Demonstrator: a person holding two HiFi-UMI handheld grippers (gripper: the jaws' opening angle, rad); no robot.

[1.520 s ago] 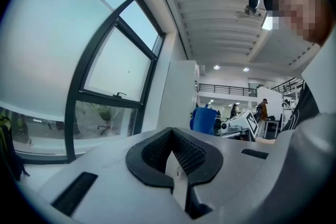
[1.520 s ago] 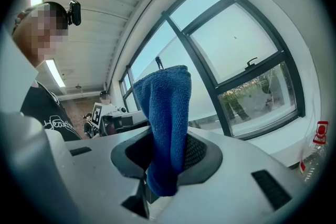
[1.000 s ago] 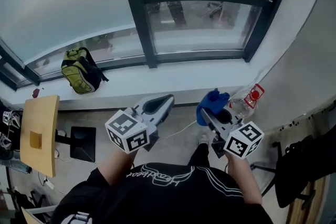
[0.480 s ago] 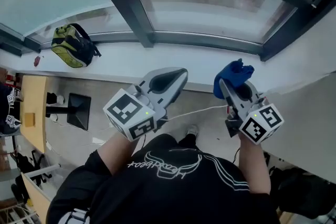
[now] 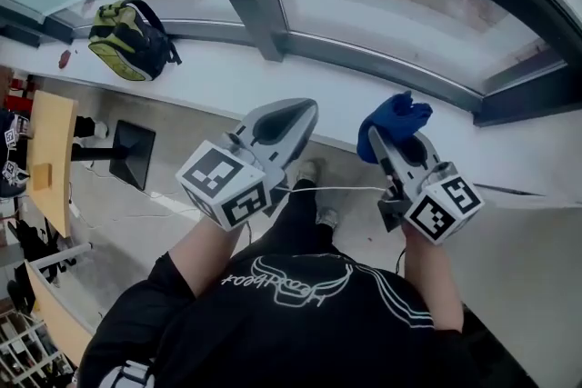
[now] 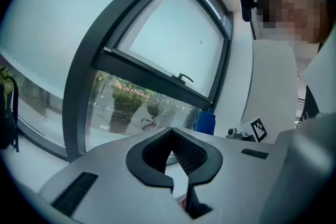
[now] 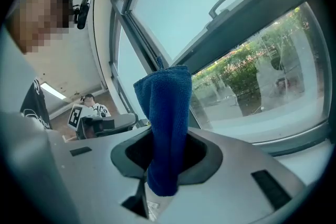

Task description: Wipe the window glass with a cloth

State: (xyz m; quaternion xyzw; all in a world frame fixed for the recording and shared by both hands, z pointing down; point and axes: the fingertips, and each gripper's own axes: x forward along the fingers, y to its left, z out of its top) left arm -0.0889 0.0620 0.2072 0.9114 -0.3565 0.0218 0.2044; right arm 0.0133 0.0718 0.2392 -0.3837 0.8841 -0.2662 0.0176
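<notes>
Right gripper: fingers clamped on the blue cloth, which is not yet at the window glass. Left gripper: fingers together, empty. Risk I see: the cloth stands loose above the fingers, so friction on the glass could pull it free.

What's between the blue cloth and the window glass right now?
Head view: only a strip of white sill and the dark frame rail separate the blue cloth from the glass.
</notes>
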